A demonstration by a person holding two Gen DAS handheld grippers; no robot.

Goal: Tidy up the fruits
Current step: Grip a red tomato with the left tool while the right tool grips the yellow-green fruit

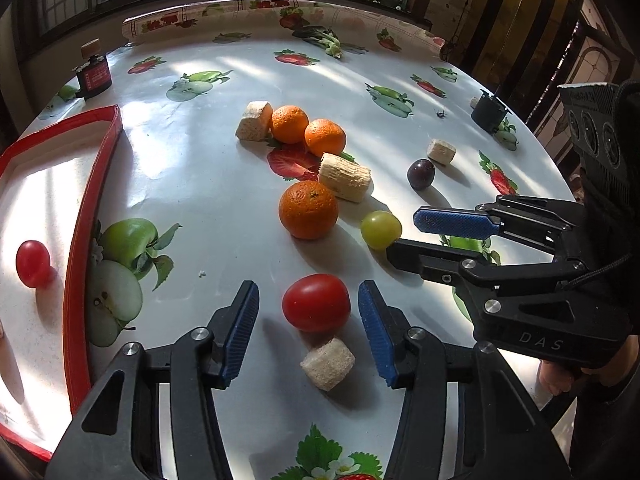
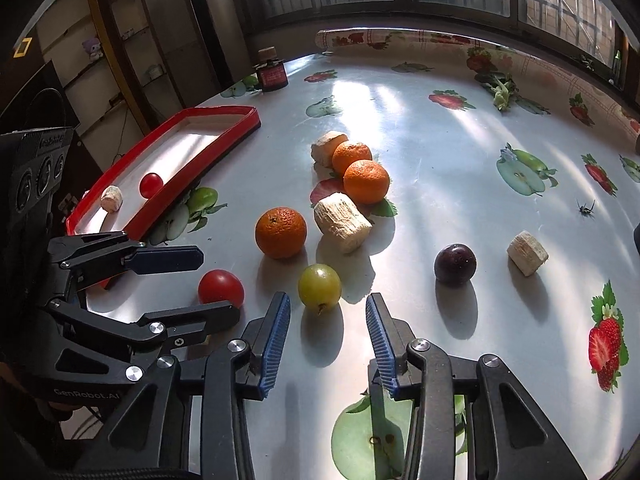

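Note:
My left gripper [image 1: 308,292] is open, its fingers either side of a red tomato [image 1: 316,303] on the table. A banana chunk [image 1: 328,364] lies just under it. My right gripper [image 2: 327,310] is open, just short of a green grape [image 2: 319,287]. Three oranges lie nearby: one close [image 1: 308,209], two farther [image 1: 325,137]. A long banana piece [image 1: 345,177], a dark plum [image 2: 455,263] and another banana chunk [image 2: 527,253] lie around. The red-rimmed tray [image 2: 224,136] holds a small tomato [image 2: 151,185] and a banana chunk [image 2: 111,198].
A dark bottle with a cork [image 2: 272,72] stands at the table's far edge. A black cup [image 1: 489,110] stands at the right edge. A fly [image 2: 585,209] sits on the fruit-print cloth. A rolled cloth edge [image 1: 280,12] runs along the back.

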